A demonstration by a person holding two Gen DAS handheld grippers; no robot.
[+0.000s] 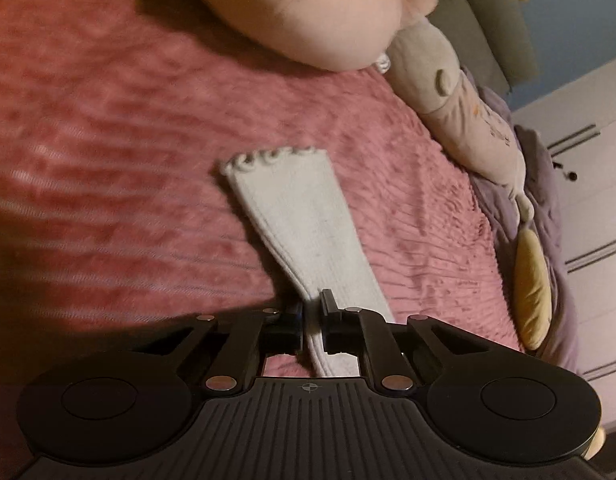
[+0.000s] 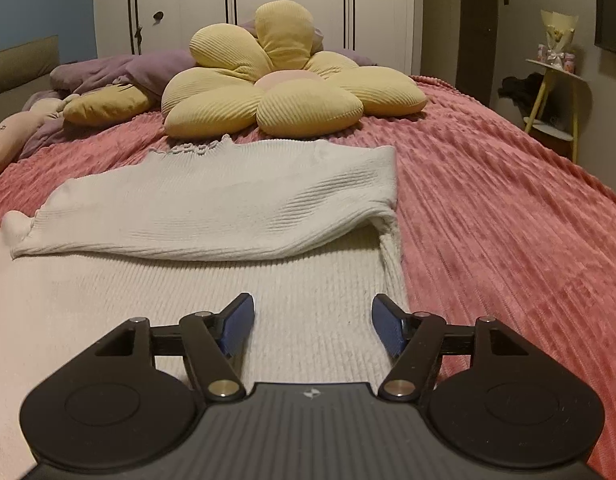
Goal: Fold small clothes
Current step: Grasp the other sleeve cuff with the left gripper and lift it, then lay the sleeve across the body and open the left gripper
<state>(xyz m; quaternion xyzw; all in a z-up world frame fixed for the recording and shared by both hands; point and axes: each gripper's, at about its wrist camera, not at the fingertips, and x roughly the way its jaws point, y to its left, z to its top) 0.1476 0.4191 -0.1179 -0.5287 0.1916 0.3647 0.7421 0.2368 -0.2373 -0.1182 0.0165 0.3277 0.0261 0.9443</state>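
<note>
A small white ribbed knit top lies on the pink bedspread. In the left wrist view my left gripper (image 1: 312,312) is shut on its sleeve (image 1: 296,216), which stretches away from the jaws and ends in a frilled cuff (image 1: 268,158). In the right wrist view the other sleeve (image 2: 212,208) lies folded across the top's body (image 2: 308,284). My right gripper (image 2: 312,326) is open and empty, low over the body, its blue pads (image 2: 238,330) wide apart.
A yellow flower cushion (image 2: 284,92) and a purple blanket (image 2: 108,68) lie at the bed's far end. A pink plush toy (image 1: 315,12) lies beyond the sleeve. White wardrobes (image 2: 292,0) stand behind the bed, and a small side table (image 2: 555,92) to the right.
</note>
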